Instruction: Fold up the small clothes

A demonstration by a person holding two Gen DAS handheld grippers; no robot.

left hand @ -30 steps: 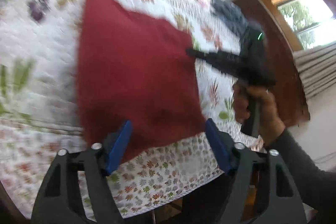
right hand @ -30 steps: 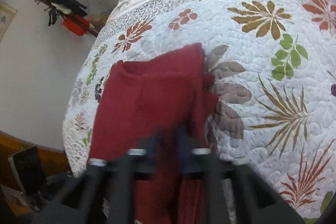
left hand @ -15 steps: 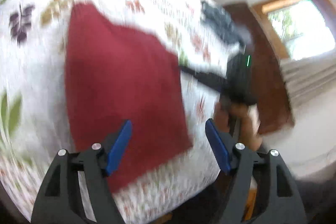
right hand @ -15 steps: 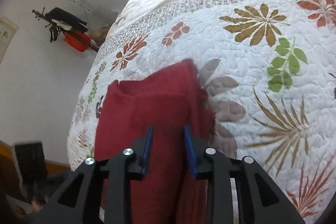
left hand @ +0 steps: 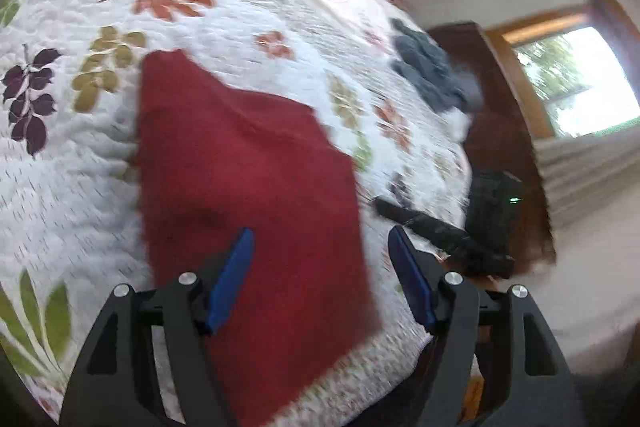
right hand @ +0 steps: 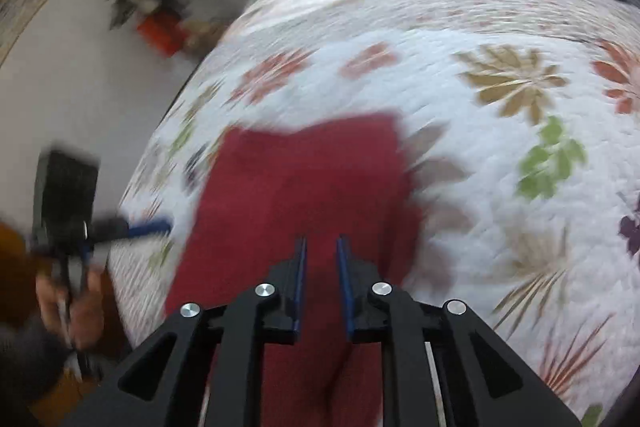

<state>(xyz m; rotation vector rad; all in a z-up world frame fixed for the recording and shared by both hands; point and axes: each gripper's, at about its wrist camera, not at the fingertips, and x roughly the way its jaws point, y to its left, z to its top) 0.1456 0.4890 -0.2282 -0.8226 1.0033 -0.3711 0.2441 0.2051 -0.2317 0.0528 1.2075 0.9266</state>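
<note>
The dark red knitted garment lies flat near the edge of the floral quilted bed, its long axis running away from both grippers. Left gripper hovers wide open over its near end; right gripper, jaws slightly parted and empty, is equally near.

My right gripper hovers over the red garment on the floral quilt, blue fingers slightly apart, empty. My left gripper sits far left.
</note>
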